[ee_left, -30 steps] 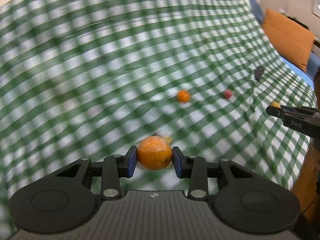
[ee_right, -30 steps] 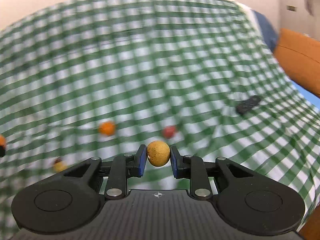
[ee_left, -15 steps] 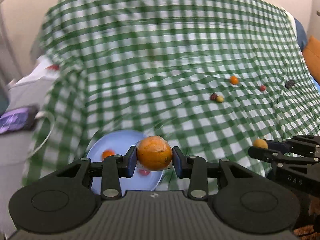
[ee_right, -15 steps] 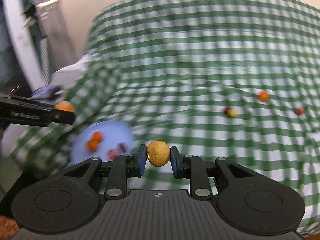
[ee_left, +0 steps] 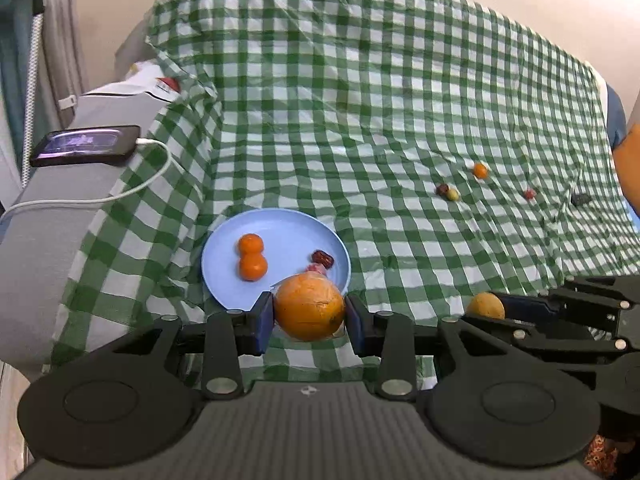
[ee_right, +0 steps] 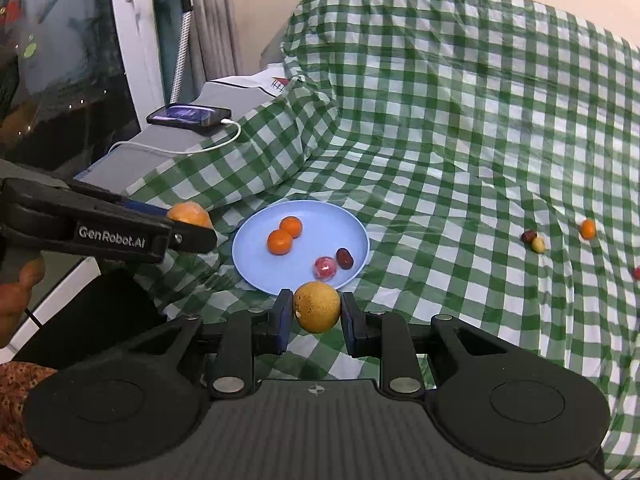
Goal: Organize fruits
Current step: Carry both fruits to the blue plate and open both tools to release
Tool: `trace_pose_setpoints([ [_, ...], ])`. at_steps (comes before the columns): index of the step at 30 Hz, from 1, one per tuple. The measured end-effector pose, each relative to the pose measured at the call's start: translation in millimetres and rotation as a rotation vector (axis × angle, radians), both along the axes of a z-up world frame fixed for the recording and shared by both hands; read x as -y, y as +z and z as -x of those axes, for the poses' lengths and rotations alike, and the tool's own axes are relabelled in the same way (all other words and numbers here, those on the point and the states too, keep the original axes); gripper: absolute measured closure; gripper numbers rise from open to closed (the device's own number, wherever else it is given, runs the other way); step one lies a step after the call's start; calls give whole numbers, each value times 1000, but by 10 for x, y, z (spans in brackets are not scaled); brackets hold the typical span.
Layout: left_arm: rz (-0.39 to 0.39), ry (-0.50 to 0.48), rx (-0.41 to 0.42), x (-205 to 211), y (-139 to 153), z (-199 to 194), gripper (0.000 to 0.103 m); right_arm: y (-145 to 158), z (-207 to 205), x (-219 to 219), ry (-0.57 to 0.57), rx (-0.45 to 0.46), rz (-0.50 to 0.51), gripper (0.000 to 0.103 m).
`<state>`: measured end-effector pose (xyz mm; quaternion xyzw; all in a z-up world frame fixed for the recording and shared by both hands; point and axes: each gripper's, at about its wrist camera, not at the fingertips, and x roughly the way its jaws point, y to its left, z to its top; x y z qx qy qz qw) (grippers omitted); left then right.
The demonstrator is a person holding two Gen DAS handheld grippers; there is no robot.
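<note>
The large orange [ee_left: 309,306] sits pinched between the blue pads of my left gripper [ee_left: 309,312], at the near rim of the blue plate [ee_left: 280,224]. The yellow-brown round fruit [ee_right: 317,306] is pinched the same way in my right gripper [ee_right: 316,312], also just at the plate's near edge. Neither grip has changed across the last second; both fruits sit as they did.

What has changed is the view. A second ago both cameras show only blurred checked cloth and scattered fruit, no plate. Half a second ago the plate appears, small and smeared. Now it is sharp and close under both grippers, so I judge the carry to the plate nearly over and the release as the next step.

On the plate: two small oranges [ee_left: 252,257] touching each other on its left half, a dark red date-like fruit [ee_left: 322,258] and a pink-red fruit [ee_right: 325,268] on its right half.

Well to the right of the plate, on the green checked cloth [ee_left: 360,100], loose fruit remains: a dark and a yellowish one touching [ee_left: 448,192], a small orange [ee_left: 480,170], a red one [ee_left: 529,194]. So the task is partway done.

Left of the plate, a phone [ee_left: 86,145] with a white cable lies on a grey surface.

Risk, as I judge it: both fruits are round and may roll off the shallow plate if dropped at its rim.
</note>
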<state>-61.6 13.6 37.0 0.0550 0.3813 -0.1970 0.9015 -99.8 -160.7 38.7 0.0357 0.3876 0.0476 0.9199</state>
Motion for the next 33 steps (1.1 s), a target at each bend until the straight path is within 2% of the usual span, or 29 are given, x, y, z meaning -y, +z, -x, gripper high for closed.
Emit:
trace_pose_setpoints([
  [11,39,9,25,-65,61,-27,61,23,-3,-109,29,-8,47,76],
  [33,28,18,8,-4,27,-113,61,-60,-64,-67,26,-32,32,76],
])
